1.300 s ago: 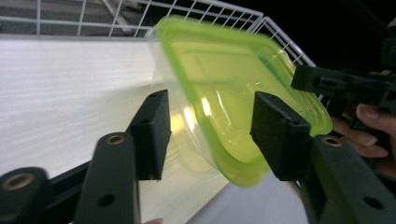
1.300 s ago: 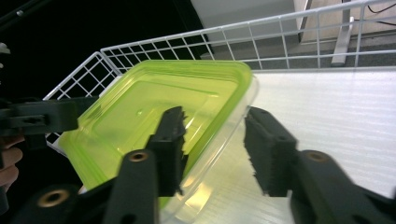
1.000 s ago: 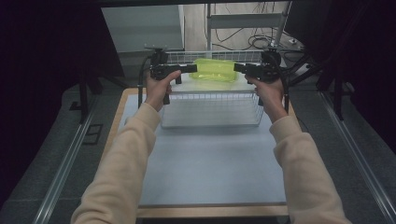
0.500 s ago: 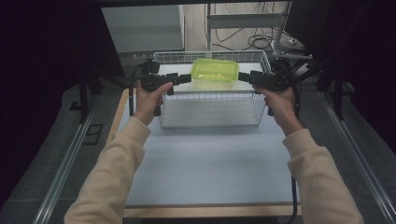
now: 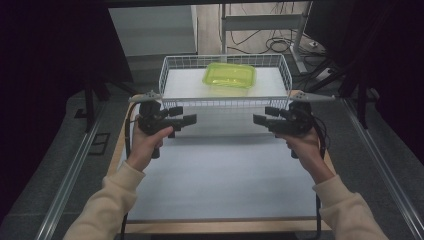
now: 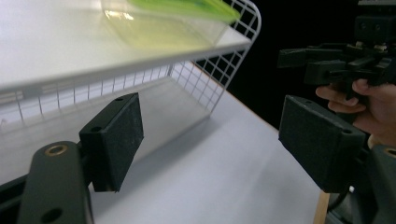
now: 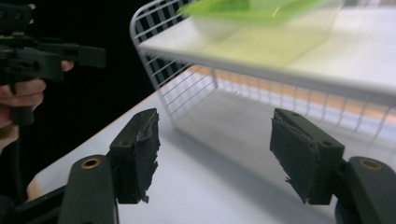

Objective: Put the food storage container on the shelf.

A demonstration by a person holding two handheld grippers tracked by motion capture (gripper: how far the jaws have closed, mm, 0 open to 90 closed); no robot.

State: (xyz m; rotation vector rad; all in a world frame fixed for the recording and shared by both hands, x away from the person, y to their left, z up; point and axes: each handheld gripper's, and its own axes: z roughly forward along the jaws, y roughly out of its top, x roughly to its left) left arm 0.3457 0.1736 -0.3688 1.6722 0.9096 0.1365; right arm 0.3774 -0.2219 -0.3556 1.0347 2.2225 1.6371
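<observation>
Left gripper (image 5: 191,119): jaws spread, holding nothing, over the white table (image 5: 220,185) | Right gripper (image 5: 258,120): jaws spread, holding nothing — facing the left one, well apart | Green lidded container (image 5: 229,75): inside the white wire basket (image 5: 170,75), at the table's far end — beyond both grippers.
</observation>
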